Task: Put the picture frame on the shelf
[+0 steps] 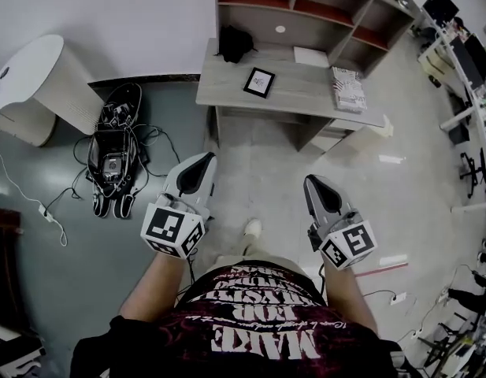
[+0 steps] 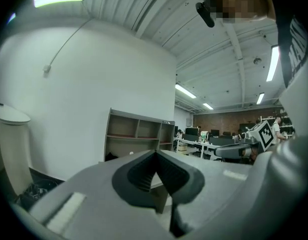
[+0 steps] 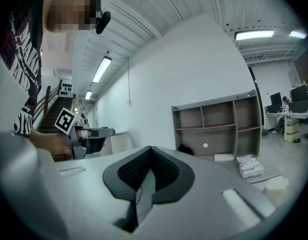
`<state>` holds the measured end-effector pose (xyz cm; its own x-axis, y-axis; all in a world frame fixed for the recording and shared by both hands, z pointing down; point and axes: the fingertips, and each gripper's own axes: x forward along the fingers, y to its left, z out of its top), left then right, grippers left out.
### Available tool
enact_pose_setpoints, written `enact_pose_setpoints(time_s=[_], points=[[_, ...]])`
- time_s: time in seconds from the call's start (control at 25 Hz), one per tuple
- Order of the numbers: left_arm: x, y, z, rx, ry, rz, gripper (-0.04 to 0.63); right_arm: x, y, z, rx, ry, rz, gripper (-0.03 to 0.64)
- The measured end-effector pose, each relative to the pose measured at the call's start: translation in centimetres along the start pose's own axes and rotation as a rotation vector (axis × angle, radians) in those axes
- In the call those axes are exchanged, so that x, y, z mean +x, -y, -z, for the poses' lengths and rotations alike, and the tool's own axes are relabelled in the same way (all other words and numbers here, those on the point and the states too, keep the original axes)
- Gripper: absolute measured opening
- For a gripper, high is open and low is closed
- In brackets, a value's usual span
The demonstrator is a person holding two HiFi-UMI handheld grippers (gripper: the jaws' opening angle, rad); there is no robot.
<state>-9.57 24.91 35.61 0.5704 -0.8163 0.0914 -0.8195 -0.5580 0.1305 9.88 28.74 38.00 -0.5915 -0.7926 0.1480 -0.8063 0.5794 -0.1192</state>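
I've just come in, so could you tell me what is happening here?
A person stands some way from the desk, holding a gripper in each hand. The left gripper and the right gripper are both shut and empty. The picture frame lies on the desk, untouched, below the shelf.

Black-and-red short-sleeved shirt [image 1: 254,339] with white lettering

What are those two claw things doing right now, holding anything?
Left gripper: closed, holding nothing.
Right gripper: closed, holding nothing.
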Motion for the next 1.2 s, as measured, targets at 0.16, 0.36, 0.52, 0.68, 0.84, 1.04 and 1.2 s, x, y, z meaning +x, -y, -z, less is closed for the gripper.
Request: enact_pose_setpoints(time_s=[0.16,0.36,0.52,0.68,0.84,1.04,1.2], points=[[2.9,0.1,-0.9,0.013,0.014,0.008,0.005,1.1,1.8,0.0,0.012,0.0,-0.011,0.026],[6.3,0.1,-2.0,0.025,-0.002,0.022,0.005,2.4,4.5,-1.1,0.023,0.031,-0.02,0.026],[8.0,0.0,-2.8,0.034,-0.014,0.012,0.005,3.7,6.7,-2.4,0.03,0.059,-0.036,0.025],[9.3,-0.7,-4.0,0.013,0.024,-0.015,0.005,5.3,8.4,-3.3,0.026,0.072,-0.069,0.025],[10.3,-1.4,-4.8,0.019,0.043,-0.057,0.005,6.8,9.4,-4.0,0.018,0.077,-0.112,0.025],[10.7,-1.7,-4.1,0.053,0.009,-0.089,0.005,8.0,10.3,-4.1,0.024,0.071,-0.139,0.025],[9.9,-2.8,-3.7,0.038,0.0,-0.127,0.005,8.6,10.0,-4.0,0.025,0.063,-0.16,0.025]])
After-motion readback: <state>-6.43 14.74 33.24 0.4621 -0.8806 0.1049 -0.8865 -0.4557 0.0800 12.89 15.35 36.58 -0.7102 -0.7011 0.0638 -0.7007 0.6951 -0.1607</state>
